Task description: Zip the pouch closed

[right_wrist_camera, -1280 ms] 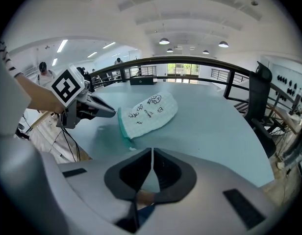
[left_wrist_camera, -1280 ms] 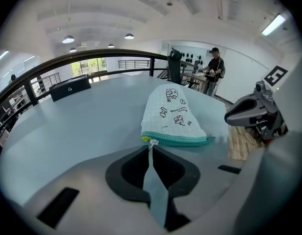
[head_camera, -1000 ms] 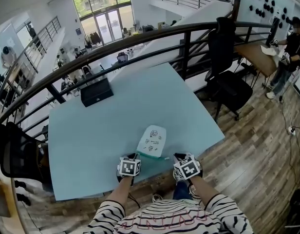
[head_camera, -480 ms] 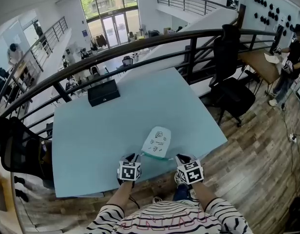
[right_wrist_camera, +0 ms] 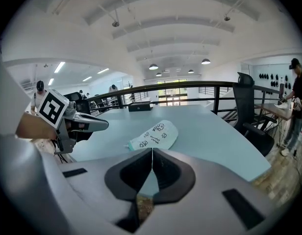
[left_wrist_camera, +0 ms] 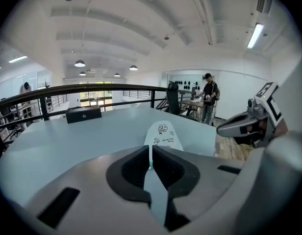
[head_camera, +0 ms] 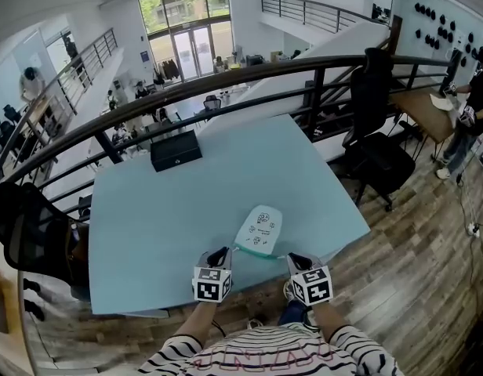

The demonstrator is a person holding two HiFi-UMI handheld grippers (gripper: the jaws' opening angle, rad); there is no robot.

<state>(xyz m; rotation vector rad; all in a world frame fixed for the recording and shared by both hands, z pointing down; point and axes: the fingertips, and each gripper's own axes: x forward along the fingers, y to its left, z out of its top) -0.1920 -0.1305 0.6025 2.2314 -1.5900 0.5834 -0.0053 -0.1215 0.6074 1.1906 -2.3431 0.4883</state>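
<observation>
Pale blue counter (head_camera: 163, 210) on a mezzanine, dark railing (head_camera: 249, 69) behind it, black box (head_camera: 176, 150) at the far edge. The white pouch (head_camera: 259, 229) lies flat near the front edge, teal end toward the person, just ahead of both grippers and touching neither. Left gripper (head_camera: 221, 254) hangs there, fingers (left_wrist_camera: 134, 168) closing, a sliver apart, nothing between them. Right gripper (head_camera: 293, 260) alongside, fingers (right_wrist_camera: 165, 173) pressed together, empty. Zip done or not? Can't tell from here.
</observation>
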